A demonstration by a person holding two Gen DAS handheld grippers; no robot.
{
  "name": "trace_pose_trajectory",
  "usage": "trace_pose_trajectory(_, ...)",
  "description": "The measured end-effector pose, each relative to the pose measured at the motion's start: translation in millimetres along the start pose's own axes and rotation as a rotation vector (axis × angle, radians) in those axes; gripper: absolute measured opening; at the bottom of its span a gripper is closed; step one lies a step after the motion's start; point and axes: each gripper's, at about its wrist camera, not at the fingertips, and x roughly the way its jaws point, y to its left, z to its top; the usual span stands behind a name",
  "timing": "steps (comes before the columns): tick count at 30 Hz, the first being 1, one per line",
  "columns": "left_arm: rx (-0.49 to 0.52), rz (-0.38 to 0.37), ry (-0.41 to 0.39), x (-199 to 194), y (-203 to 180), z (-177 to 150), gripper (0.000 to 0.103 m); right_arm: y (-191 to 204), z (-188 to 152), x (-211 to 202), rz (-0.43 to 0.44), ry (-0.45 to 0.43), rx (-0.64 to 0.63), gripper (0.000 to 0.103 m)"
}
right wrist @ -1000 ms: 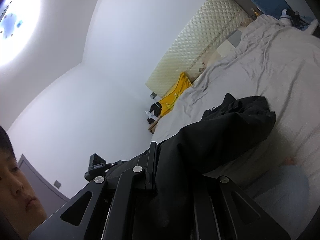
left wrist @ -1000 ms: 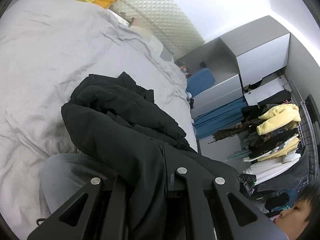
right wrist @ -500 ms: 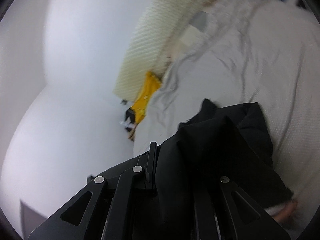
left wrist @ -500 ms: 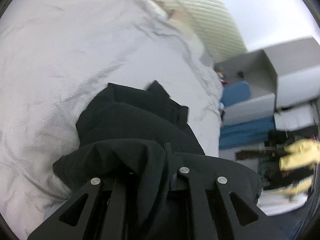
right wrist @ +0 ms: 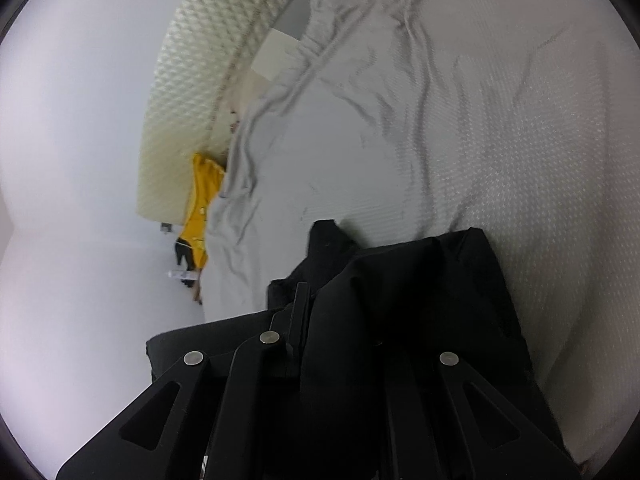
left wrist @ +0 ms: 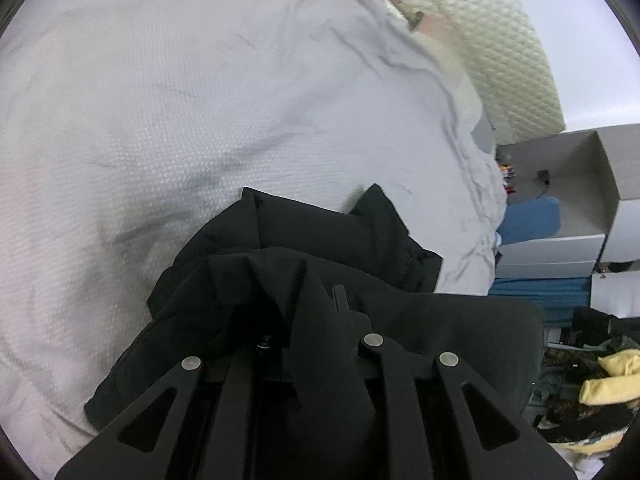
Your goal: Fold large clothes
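A large black jacket [left wrist: 320, 248] hangs from both grippers over a bed with a pale grey cover [left wrist: 180, 100]. My left gripper [left wrist: 308, 320] is shut on a fold of the jacket, which drapes over and hides its fingertips. My right gripper [right wrist: 340, 320] is shut on another part of the same jacket [right wrist: 420, 280], and the cloth covers its right finger. The jacket's far end lies bunched on the bed cover [right wrist: 460, 120] ahead of both grippers.
A quilted cream headboard [left wrist: 500, 40] and a yellow pillow [right wrist: 200, 208] stand at the bed's far end. Grey cabinets [left wrist: 600, 208] and a rack of hanging clothes [left wrist: 600, 380] are at the right of the left wrist view. A white wall [right wrist: 80, 200] fills the right wrist view's left.
Both grippers have swung forward and tipped down toward the bed, carrying the jacket. The person's face and the ceiling light have left view, and the jacket's bunched end now lies closer.
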Motion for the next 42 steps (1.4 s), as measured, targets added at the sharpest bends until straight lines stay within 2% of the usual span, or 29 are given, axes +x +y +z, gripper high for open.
trace_pose_trajectory(8,-0.002,-0.003,0.051,49,-3,22,0.014,-37,10,39,0.022,0.045,0.058,0.008)
trace_pose_trajectory(13,0.002,-0.025,0.087,54,-2,26,0.014,-52,14,45,0.079,0.074,0.099,0.008)
trace_pose_trajectory(18,0.010,-0.048,0.136,44,1,27,0.015,-57,12,37,0.158,0.109,0.073,0.015)
trace_pose_trajectory(21,0.031,-0.081,0.135,27,2,25,0.017,-59,10,22,0.177,0.100,0.057,0.028)
trace_pose_trajectory(23,0.062,-0.092,0.132,16,2,22,0.018,-57,10,11,0.173,0.081,0.032,0.056)
trace_pose_trajectory(24,0.080,-0.093,0.124,7,3,21,0.020,-55,11,0,0.135,0.063,-0.001,0.061)
trace_pose_trajectory(25,0.092,-0.094,0.112,-4,6,19,0.022,-53,11,-7,0.105,0.049,-0.026,0.066)
trace_pose_trajectory(26,0.104,-0.092,0.100,-12,8,17,0.029,-49,11,-17,0.076,0.035,-0.061,0.066)
trace_pose_trajectory(27,0.136,-0.073,0.070,-25,8,15,0.041,-46,11,-23,0.062,0.028,-0.085,0.066)
trace_pose_trajectory(28,0.195,-0.010,0.024,-39,5,13,0.051,-39,10,-34,0.033,0.015,-0.128,0.066)
trace_pose_trajectory(29,0.249,0.061,-0.028,-53,4,10,0.071,-34,9,-40,0.010,0.006,-0.163,0.066)
trace_pose_trajectory(30,0.281,0.097,-0.059,-63,3,8,0.080,-27,8,-47,-0.019,-0.001,-0.206,0.066)
trace_pose_trajectory(33,0.359,0.162,-0.150,-91,-3,-3,0.080,-8,0,-63,-0.106,-0.049,-0.315,0.066)
trace_pose_trajectory(37,0.531,0.276,-0.361,-118,-37,-40,0.080,31,-23,-80,-0.192,-0.161,-0.477,0.074)
trace_pose_trajectory(39,0.601,0.282,-0.438,-119,-56,-63,0.080,53,-40,-84,-0.204,-0.214,-0.558,0.077)
trace_pose_trajectory(42,0.693,0.258,-0.504,-105,-82,-98,0.080,87,-73,-76,-0.187,-0.263,-0.684,0.080)
